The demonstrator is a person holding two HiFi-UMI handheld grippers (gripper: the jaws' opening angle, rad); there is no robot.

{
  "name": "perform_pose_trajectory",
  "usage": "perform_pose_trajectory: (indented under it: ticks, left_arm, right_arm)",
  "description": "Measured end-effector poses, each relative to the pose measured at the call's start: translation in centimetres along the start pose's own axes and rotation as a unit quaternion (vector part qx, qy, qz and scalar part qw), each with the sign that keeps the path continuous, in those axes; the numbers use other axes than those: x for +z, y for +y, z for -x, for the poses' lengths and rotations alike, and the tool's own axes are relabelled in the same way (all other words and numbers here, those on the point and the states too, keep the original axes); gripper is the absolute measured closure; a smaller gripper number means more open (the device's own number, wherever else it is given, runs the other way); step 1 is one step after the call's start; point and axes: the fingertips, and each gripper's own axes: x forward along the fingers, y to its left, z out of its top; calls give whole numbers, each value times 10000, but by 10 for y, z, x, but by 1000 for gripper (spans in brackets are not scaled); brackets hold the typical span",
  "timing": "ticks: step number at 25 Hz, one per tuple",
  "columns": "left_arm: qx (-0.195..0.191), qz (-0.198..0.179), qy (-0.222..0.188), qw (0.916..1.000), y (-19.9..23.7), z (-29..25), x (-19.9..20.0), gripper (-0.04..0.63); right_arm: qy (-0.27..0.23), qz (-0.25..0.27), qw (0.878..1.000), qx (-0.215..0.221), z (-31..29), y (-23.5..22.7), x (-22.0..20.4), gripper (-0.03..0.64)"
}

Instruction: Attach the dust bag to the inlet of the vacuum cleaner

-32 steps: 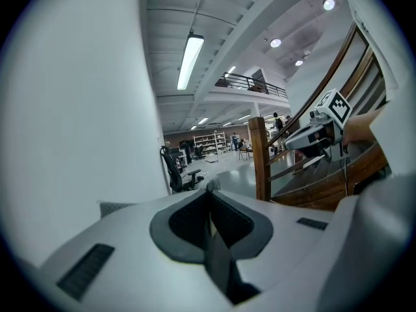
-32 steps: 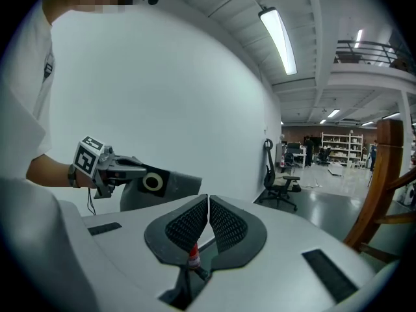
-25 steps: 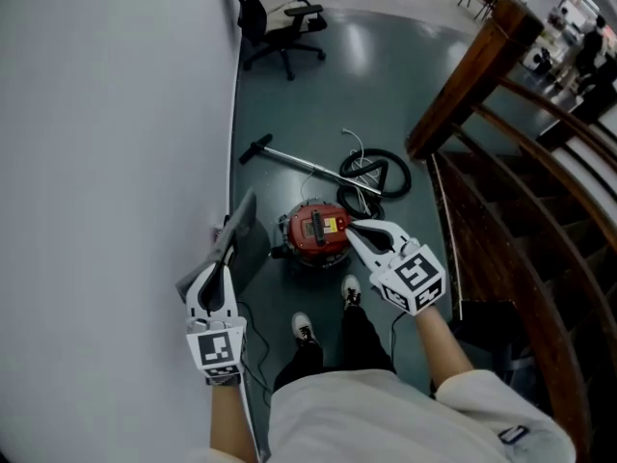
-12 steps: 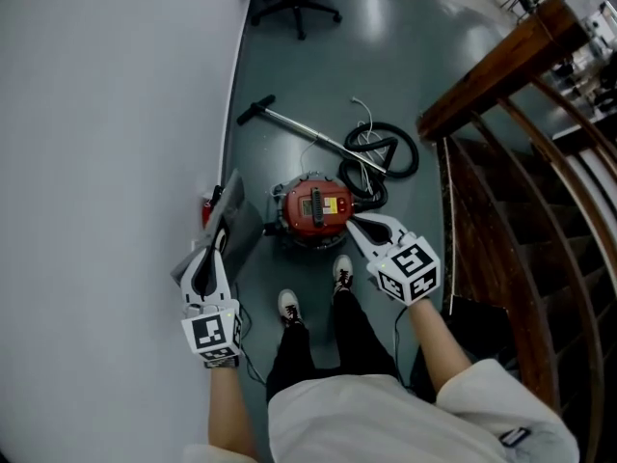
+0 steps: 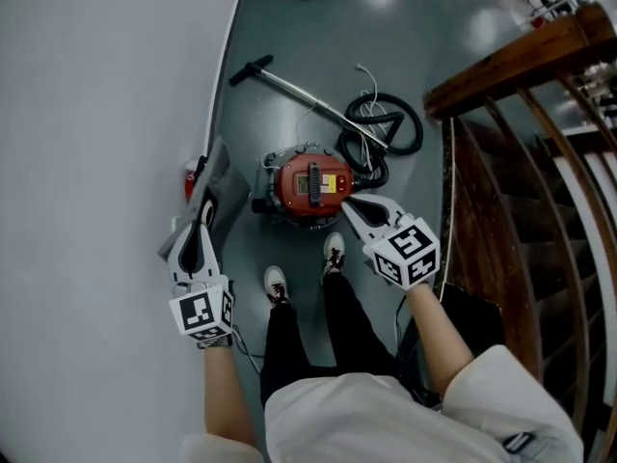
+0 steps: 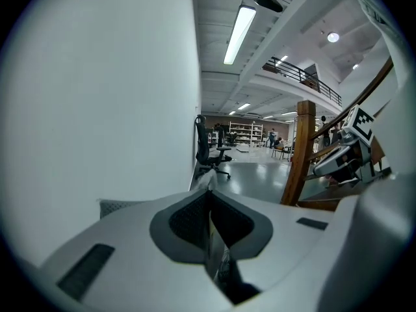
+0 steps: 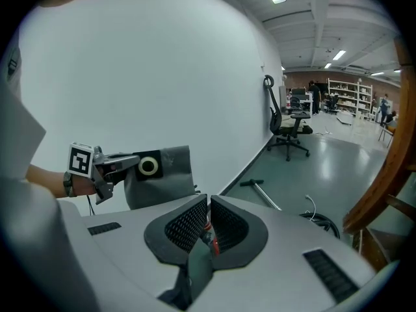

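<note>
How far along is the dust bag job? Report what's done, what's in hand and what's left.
Done: the dust bag is picked up, clamped in the left gripper. In hand: the bag is held apart from the red vacuum cleaner, which sits on the floor; the right gripper is shut and empty near it. Left: the whole attachment, bringing the bag's round opening onto the inlet.

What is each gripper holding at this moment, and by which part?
The left gripper is shut on the grey dust bag, gripping the edge of its dark collar beside the round opening. The right gripper is shut and holds nothing.
</note>
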Motion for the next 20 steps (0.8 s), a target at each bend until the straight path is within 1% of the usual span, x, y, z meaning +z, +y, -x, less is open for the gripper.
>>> perform_pose_trajectory:
  ticks: [5,9,15,20]
  left_arm:
    - [-34,105,173,9998,4,-28,-27,574]
    - [0,140,370,9992,7,-46,-48,574]
    - [78,230,562,9981,11,-65,-93,574]
    - [16,161,741,9971,7,-78,-127,574]
  right_arm:
    - [71,-196,9998,-9,-19,-10,-13,586]
    - [237,-386,9989,104,-36,-17,-29,584]
    - [508,-382,9978,178,-67,-30,-63,584]
    - [699,-364,9966,243,-98,-44,-87,584]
